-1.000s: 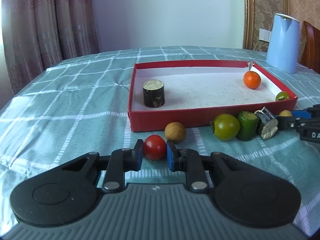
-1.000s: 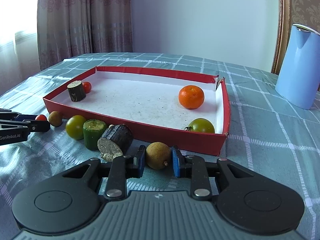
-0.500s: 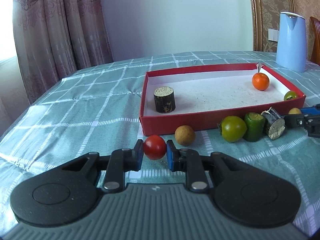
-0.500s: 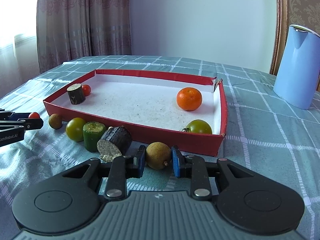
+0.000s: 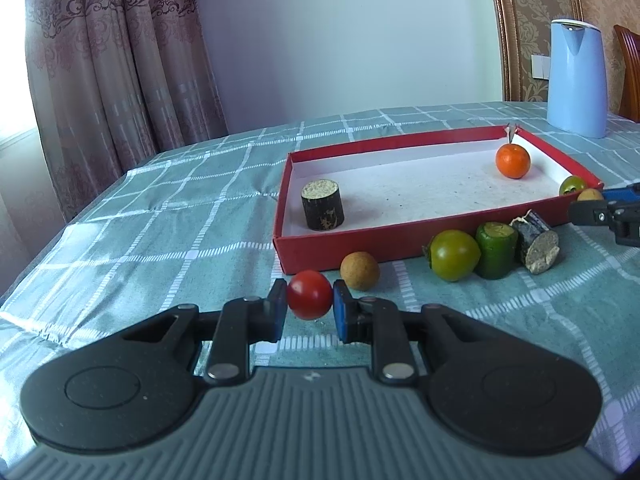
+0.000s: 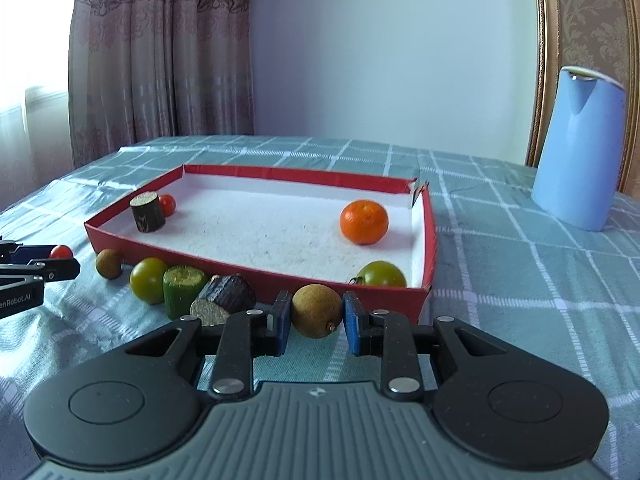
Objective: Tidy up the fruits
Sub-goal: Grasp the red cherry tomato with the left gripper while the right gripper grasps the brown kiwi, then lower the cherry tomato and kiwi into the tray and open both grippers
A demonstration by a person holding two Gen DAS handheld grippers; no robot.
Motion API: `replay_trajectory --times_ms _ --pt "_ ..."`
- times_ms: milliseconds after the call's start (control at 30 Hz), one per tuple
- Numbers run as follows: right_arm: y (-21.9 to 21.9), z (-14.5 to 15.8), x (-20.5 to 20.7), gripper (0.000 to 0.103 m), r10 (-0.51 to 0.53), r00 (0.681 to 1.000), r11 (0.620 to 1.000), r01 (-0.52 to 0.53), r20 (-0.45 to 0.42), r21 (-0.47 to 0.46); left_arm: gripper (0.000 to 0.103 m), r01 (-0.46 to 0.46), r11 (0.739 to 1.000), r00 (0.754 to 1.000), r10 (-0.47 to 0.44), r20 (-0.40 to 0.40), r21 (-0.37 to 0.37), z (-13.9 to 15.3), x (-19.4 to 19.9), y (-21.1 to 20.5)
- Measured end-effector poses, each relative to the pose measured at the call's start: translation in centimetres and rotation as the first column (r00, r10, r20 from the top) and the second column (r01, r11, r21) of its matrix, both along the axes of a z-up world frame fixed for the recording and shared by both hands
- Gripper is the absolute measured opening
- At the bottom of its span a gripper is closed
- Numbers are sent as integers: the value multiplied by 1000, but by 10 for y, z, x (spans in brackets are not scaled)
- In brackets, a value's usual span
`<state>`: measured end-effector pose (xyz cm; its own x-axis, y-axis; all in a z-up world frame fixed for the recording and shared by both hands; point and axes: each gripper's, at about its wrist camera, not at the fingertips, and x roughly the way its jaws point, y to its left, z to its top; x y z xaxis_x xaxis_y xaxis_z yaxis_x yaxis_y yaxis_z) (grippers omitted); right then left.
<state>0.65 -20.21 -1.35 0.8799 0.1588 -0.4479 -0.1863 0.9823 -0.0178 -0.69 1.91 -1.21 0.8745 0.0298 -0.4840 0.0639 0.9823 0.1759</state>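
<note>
My left gripper point(image 5: 309, 312) is shut on a small red tomato point(image 5: 309, 294), held just above the cloth in front of the red tray point(image 5: 360, 240). My right gripper point(image 6: 314, 322) is shut on a brown longan point(image 6: 316, 311) near the tray's front right corner. Inside the tray lie an orange point(image 6: 364, 222), a green tomato point(image 6: 381, 275), a dark log piece point(image 6: 147, 213) and a second red tomato point(image 6: 167, 204). On the cloth before the tray sit another longan point(image 5: 359, 271), a green tomato point(image 5: 454, 255), a green cylinder point(image 5: 495, 244) and a dark log piece point(image 5: 538, 240).
A tall blue kettle point(image 6: 578, 148) stands on the checked tablecloth point(image 5: 160, 216) at the back right. Curtains point(image 5: 112, 60) hang behind the table's left end. A wooden chair point(image 5: 628, 72) shows at the far right edge.
Both grippers have tipped upward a little with their fruit still held, so the tray and the row of fruit sit lower and smaller in both views. The left view has also swung left.
</note>
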Motion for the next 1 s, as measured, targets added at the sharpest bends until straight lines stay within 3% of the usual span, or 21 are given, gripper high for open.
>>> replay_trajectory --times_ms 233,400,533,733,1000 --pt "-3 4 -2 27 -20 999 1000 19 33 11 21 31 999 999 -31 13 -17 5 -7 -4" --pt "-9 16 6 27 -27 998 999 25 56 40 21 74 994 997 -74 6 -77 20 0 -7" --pt "-2 20 23 27 -36 998 999 36 47 8 21 76 994 997 -74 28 -79 33 17 -14" --pt "12 25 46 27 -40 998 999 41 47 -35 21 76 993 997 -77 -13 -88 33 57 -31" --pt "30 18 91 27 -29 998 999 26 -59 -41 22 53 996 996 -58 -70 -72 23 106 -47"
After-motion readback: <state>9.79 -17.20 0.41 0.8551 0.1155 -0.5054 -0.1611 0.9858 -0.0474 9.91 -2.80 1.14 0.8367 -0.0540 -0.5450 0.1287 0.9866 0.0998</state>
